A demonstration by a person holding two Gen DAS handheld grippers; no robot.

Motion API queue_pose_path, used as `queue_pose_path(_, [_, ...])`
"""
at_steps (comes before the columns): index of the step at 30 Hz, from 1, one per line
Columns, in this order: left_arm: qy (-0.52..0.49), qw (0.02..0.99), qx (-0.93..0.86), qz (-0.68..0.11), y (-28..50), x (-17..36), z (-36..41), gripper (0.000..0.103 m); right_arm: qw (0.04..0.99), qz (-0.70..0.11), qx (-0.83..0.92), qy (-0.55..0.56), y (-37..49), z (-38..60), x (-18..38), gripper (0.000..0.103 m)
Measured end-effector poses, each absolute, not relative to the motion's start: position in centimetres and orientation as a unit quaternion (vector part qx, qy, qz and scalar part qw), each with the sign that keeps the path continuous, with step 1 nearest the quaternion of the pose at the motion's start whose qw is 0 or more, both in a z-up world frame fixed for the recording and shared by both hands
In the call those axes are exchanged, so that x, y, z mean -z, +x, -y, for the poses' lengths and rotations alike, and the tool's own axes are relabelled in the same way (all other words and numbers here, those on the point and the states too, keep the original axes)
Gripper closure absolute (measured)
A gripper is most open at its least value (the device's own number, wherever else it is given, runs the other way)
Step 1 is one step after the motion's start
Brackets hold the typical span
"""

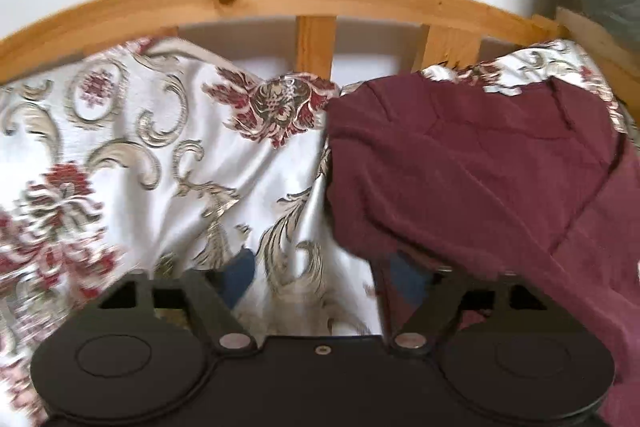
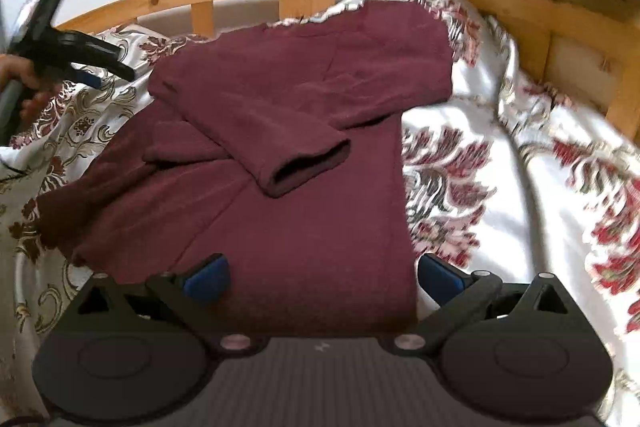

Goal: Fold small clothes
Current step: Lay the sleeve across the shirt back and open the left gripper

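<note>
Both grippers are standing open over a floral bedspread (image 2: 520,155): the right gripper (image 2: 322,277) is straddling the hem of a maroon sweater (image 2: 304,187) lying with sleeves folded inward, while the left gripper (image 1: 316,275) is hovering empty just beside it.

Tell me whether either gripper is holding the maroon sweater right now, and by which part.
Neither. The left gripper is open over the bedspread beside the maroon sweater; the right gripper is open, its fingers either side of the hem, not pinching.

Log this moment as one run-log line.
stage: sleeve folded | left gripper: open, empty | right gripper: open over sweater hem | bedspread
</note>
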State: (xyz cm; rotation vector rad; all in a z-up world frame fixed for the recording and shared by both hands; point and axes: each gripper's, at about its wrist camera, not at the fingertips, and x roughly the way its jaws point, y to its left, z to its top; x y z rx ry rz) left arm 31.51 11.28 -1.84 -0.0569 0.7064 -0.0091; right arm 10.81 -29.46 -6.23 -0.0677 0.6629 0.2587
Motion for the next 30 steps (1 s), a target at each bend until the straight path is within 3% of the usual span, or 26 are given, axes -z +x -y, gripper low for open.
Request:
queue_pose_path(8, [-0.02, 0.919, 0.03, -0.393, 23.6, -0.1, -11.0, 0.002, 0.94, -0.308, -0.084, -0.118, 9.7, 28.5, 5.0, 0.0])
queue_pose_path(18, [0.106, 0.896, 0.177, -0.394, 16.8, 0.8, -6.7, 0.001, 0.93, -0.304, -0.067, -0.194, 7.7, 29.6, 5.2, 0.0])
queue_pose_path(30, [0.281, 0.811, 0.249, -0.449, 15.3, 7.8, -0.9, 0.001, 0.892, -0.31, -0.117, -0.306, 7.0, 30.3, 7.4, 0.0])
